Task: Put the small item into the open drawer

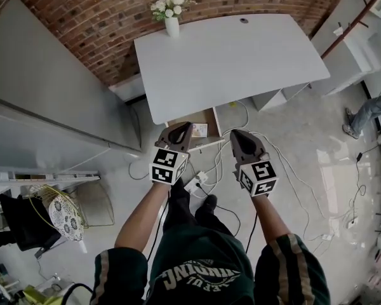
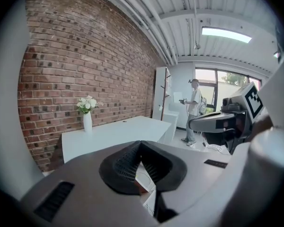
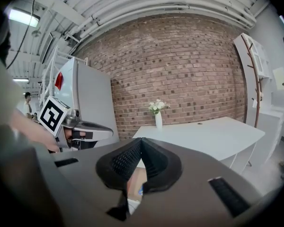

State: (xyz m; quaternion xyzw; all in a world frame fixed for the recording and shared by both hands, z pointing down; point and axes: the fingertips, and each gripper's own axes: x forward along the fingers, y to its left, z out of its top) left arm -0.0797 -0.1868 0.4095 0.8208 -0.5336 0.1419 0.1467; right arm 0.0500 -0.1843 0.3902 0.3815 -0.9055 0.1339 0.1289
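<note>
Right now we hold both tools side by side, above the floor (image 1: 305,138) and just in front of the white counter (image 1: 228,62). The left hand-held gripper (image 1: 181,129) sits over the left part of the open drawer (image 1: 209,118), and the right hand-held gripper (image 1: 238,134) sits just off the drawer's right side. The two are near each other but apart. In its own view, each one's ribbed black jaws are pressed together, meeting at the tips with nothing pinched between them. Both point towards the counter and slightly downward. The drawer juts out from under the counter's near edge, showing its brown inside. The small item (image 1: 199,130) lies flat in the right part of the drawer, just beside the left tool's tip as the head view shows it, and neither tool touches it. It looks like a pale little card or packet with some pinkish print. Its long axis seems to run across the drawer, roughly parallel to the counter's near edge, but it is too small for us to tell which end is which. Through the gap under the right tool's jaws we glimpse a strip of the brown drawer bottom and a speck of blue and white. A white vase (image 1: 171,25) of white flowers stands at the counter's far edge against the brick wall (image 1: 101,18). White cables (image 1: 292,170) trail over the floor to our right.
</note>
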